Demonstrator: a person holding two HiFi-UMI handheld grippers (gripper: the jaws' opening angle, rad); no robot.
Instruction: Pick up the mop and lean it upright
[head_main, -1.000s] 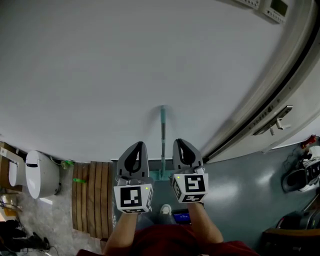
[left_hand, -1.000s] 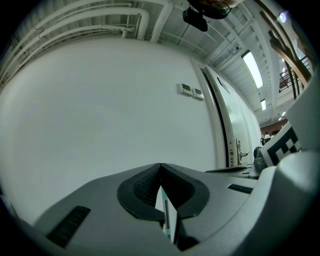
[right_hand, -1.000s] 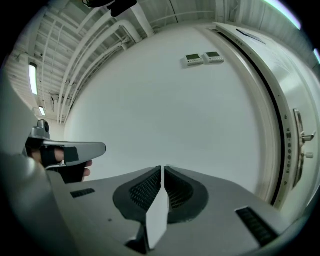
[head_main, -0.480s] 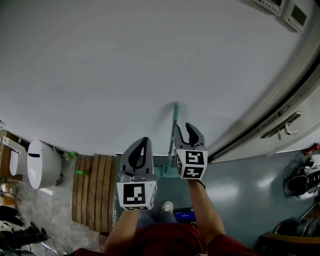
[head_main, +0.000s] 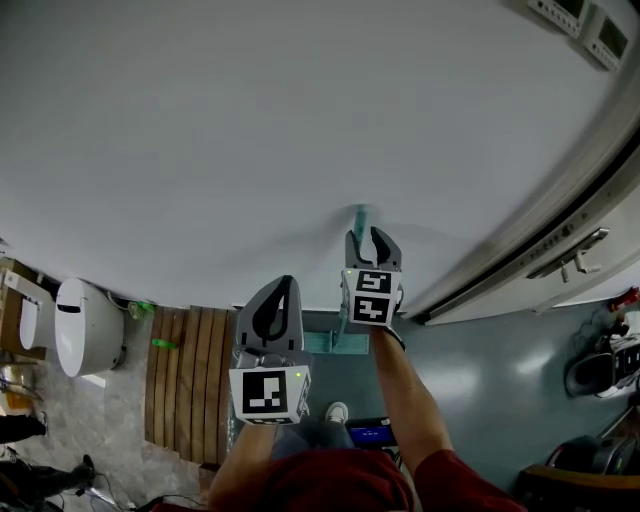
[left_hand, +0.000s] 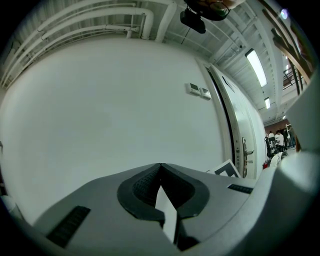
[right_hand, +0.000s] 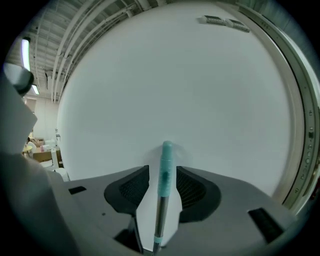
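Right tool (head_main: 371, 236), jaws just opened and spread either side of the mop handle (right_hand: 164, 170), leaves it leaning upright on the wall (head_main: 250, 120) unaided, I judge, while my left tool (head_main: 283, 290) is pressed together, empty.

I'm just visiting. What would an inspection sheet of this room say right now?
Surface: blue-grey floor, wooden slat mat at left.
Job's things: mop upright, top of its handle against the white wall.
Clutter: toilet, small green item on the mat, shoes at right.
Grippers: left claw shut, empty; right claw open, jaws just been opening, handle between them, untouched.
Cables: nothing seen.
Surroundings: door with lever, wall panels above.
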